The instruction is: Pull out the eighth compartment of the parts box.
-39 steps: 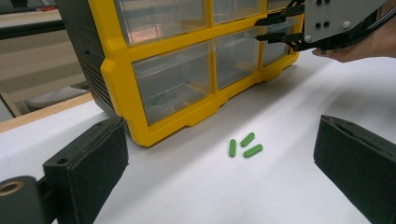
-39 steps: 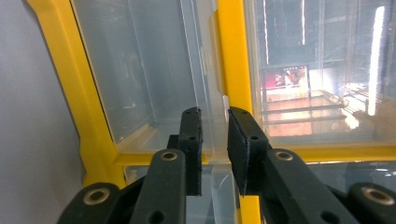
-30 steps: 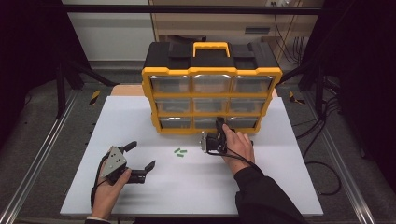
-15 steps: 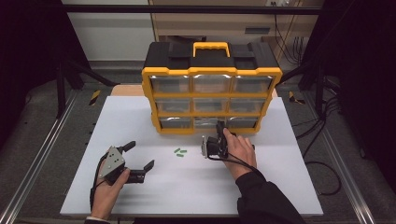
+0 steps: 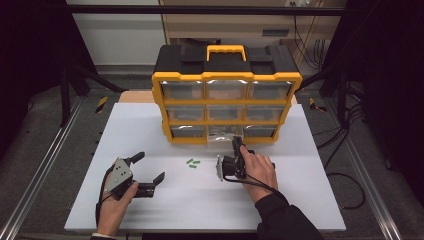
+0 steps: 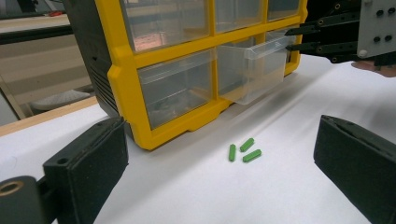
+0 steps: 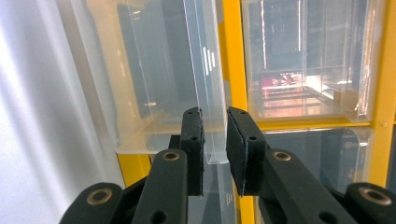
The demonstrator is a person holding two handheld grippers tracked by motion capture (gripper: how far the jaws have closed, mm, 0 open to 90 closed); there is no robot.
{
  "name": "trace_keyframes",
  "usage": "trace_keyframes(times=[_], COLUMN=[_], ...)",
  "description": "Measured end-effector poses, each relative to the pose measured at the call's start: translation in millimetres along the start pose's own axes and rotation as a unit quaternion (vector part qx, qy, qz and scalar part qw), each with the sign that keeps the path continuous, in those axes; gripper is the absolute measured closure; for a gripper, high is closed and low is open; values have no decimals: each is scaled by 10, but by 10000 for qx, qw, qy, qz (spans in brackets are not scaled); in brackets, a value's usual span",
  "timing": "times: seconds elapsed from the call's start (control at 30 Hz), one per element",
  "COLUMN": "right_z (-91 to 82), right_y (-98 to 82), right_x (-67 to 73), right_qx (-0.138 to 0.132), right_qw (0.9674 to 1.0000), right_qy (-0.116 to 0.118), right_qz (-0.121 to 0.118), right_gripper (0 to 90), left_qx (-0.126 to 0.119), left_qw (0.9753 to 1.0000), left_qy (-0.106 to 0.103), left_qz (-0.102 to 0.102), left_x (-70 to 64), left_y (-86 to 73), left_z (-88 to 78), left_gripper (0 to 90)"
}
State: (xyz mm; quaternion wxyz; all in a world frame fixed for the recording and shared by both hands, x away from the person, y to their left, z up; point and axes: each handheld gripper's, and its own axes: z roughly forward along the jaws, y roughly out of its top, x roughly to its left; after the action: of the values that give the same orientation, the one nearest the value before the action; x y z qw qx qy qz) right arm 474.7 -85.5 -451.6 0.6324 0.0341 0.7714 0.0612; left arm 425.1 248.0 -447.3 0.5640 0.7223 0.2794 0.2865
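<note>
Clear plastic, the middle bottom drawer of the yellow organizer stands partly pulled out, its front lip pinched between the narrowed pads of the right gripper. The left gripper rests wide apart on the bench, three green pieces lying ahead of it. The drawer's contents are hard to make out.

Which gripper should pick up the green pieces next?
Left. The left gripper is open and free, aimed at the green pieces. The right gripper is clamped on the bottom-middle drawer lip.
</note>
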Motion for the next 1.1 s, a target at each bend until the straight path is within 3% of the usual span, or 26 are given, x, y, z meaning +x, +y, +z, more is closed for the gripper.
trace_keyframes(times=[0.5,1.1], right_z=[-159,-195], right_y=[22,2], right_x=[46,69], right_qx=[-43,-10], right_qw=[10000,10000], right_qy=[-59,-2], right_qz=[4,-46], right_gripper=[767,771], left_qx=[21,10], left_qw=[10000,10000], left_qy=[-1,-9], left_qz=[18,-27], left_x=[4,2], left_y=[-3,-12], left_z=[3,5], left_gripper=[25,25])
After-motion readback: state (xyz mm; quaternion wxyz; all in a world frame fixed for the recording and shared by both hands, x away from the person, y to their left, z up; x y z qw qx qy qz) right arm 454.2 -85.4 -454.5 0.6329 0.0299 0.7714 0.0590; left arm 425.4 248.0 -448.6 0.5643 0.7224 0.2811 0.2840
